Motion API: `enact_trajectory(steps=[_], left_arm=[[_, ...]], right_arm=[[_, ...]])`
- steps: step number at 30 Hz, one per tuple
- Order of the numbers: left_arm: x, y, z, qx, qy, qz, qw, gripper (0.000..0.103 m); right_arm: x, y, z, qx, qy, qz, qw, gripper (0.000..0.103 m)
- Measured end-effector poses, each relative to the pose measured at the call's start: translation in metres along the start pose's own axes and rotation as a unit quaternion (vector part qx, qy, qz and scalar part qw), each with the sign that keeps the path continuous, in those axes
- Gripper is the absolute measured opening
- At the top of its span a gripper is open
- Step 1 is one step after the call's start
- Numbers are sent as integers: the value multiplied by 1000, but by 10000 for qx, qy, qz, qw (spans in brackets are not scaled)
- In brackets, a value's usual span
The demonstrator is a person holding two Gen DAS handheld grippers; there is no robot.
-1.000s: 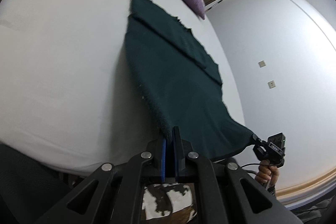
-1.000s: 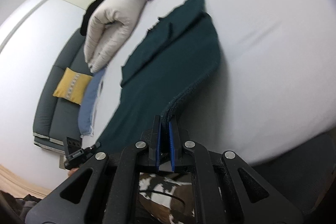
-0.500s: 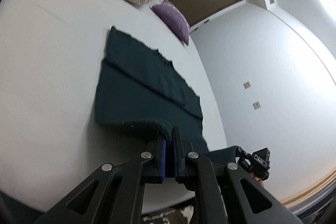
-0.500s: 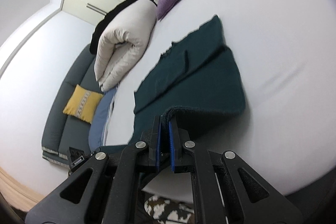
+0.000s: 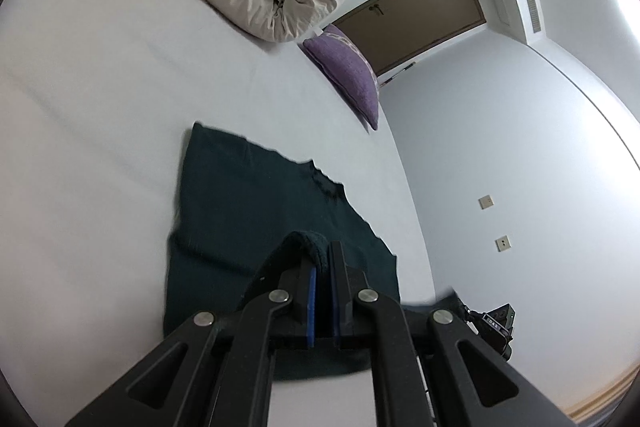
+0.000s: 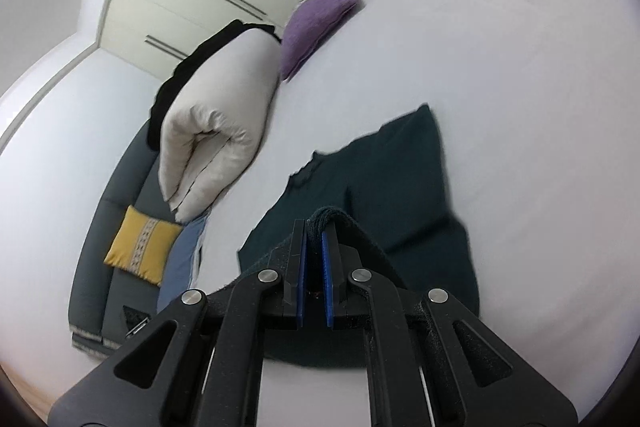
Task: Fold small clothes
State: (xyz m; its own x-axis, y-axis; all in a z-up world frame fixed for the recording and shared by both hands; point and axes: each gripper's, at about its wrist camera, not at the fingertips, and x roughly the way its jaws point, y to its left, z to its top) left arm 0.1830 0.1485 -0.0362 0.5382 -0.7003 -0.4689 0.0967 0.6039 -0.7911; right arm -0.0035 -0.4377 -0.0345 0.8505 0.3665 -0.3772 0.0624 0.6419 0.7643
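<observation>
While each tool [image 5: 322,259] [image 6: 314,231] pinches a hem corner of the green garment [image 5: 248,203], bare white bed [image 5: 100,107] surrounds its edges.

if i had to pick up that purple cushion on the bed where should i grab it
Take the purple cushion by its near corner, which sticks out over the white bed, coming in from the bed's open side. It leans tilted beside the rolled duvet, so the soft thin edge should fit between the jaws.

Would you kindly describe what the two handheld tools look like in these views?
Both look alike. The left tool and right tool have matte black angular linkage arms with triangular cutouts, round silver pivot bolts, and two narrow black fingers lined with blue pads. No cables or sleeves show.
</observation>
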Motion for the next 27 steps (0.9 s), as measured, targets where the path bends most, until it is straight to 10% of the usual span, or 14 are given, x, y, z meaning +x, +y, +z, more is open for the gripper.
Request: enact_trajectory(steps=[20, 27], left_arm=[[157, 57, 94, -323, 32, 843, 9959, 8], [164, 62, 102, -271, -139, 981, 9947, 63]], right_arm=[[195, -70, 107, 649, 48, -902, 9938, 9], [221, -83, 114, 634, -154, -1110, 9917, 31]])
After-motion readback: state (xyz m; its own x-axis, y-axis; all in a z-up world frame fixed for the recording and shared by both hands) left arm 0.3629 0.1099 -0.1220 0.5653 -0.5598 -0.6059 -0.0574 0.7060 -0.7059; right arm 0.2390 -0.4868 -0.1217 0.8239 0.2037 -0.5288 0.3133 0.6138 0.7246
